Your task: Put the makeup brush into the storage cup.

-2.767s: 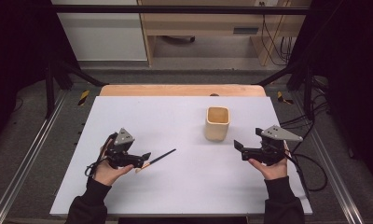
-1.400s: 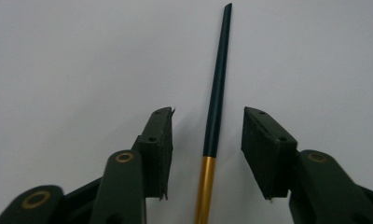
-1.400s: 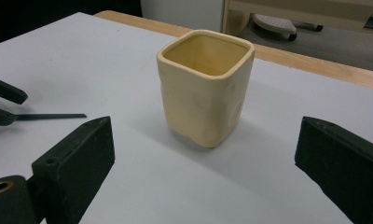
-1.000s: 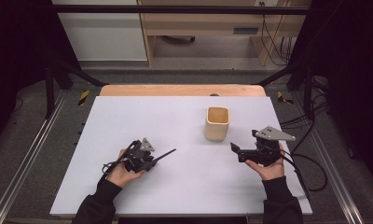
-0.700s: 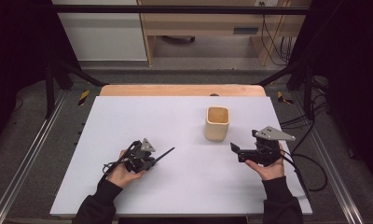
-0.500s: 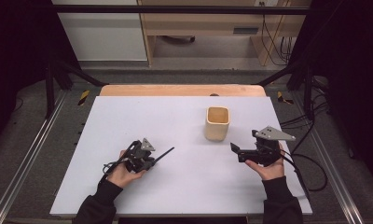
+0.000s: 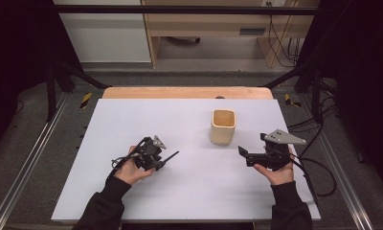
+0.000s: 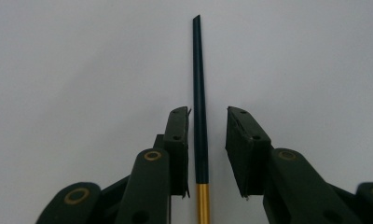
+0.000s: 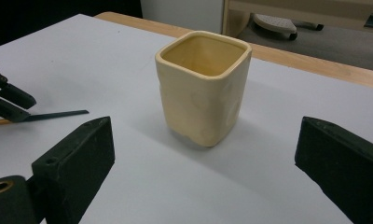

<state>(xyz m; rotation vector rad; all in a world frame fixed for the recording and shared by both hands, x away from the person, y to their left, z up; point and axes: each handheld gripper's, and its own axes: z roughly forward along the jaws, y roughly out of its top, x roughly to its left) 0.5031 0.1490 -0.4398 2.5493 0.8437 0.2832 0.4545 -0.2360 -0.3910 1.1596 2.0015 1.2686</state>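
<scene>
Dark-green and slender, the brush handle (image 8: 199,93) lies flat on the white desk (image 7: 189,191), between the parted jaws of the left hand-held gripper (image 8: 207,149), not yet clamped. Judged light, stiff and smooth, it is best gripped near the gold ferrule (image 8: 203,205). The right hand-held gripper (image 9: 203,186) stands wide apart before the cream cup (image 9: 203,86).

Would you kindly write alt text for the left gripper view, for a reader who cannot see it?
A thin dark stick with a gold lower section lies on a white table between the two black jaws of the left hand-held gripper. The jaws stand slightly apart: one is right beside the stick, and a narrow gap remains on the other side.
</scene>
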